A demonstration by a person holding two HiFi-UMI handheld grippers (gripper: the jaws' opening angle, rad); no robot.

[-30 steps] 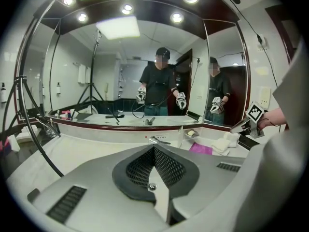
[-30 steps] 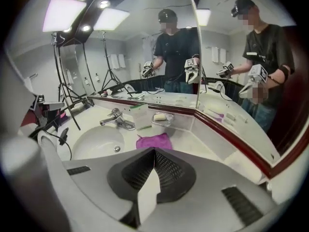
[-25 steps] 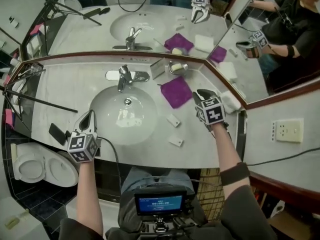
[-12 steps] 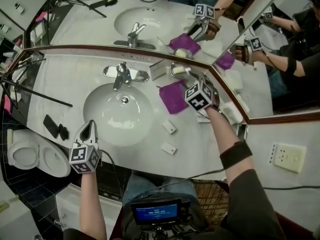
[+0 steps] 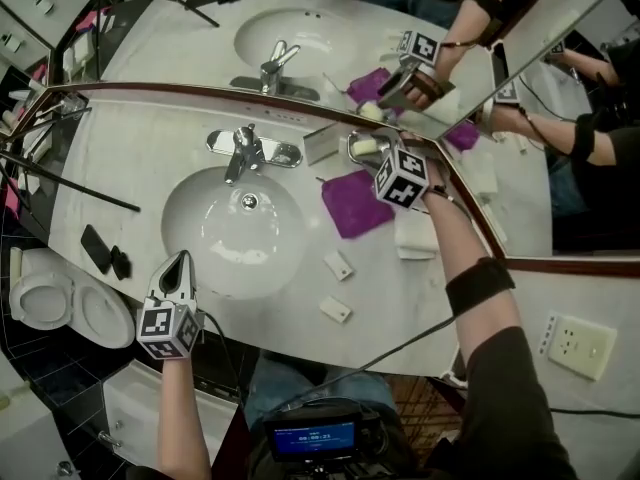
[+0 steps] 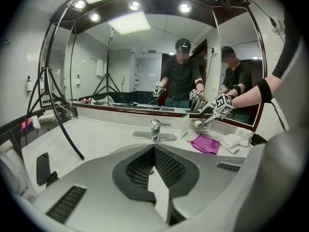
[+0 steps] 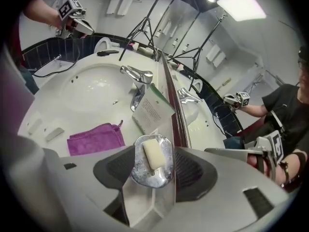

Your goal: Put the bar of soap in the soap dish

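A pale bar of soap [image 7: 153, 153] lies in the shiny metal soap dish [image 7: 143, 174], which stands on the counter against the mirror [image 5: 362, 149]. My right gripper [image 7: 153, 177] hovers just over the dish, pointing steeply down. Its jaws have just been opening; they now stand wide on either side of the dish, and the pads do not press on the soap. In the head view the right gripper [image 5: 388, 155] shows its marker cube next to the dish. My left gripper [image 5: 181, 263] is shut and empty at the counter's front edge, by the sink basin [image 5: 235, 230].
A purple cloth [image 5: 355, 204] lies just in front of the dish, a white card box [image 5: 322, 143] to its left, then the faucet [image 5: 245, 149]. A folded white towel [image 5: 414, 234], two small white packets [image 5: 338, 265], a black phone [image 5: 96, 248] and a tripod leg [image 5: 70, 193] are on the counter.
My right gripper has moved back across the counter to the soap dish and rolled over, with its jaws wider apart. The left gripper has sunk a little toward the front edge.
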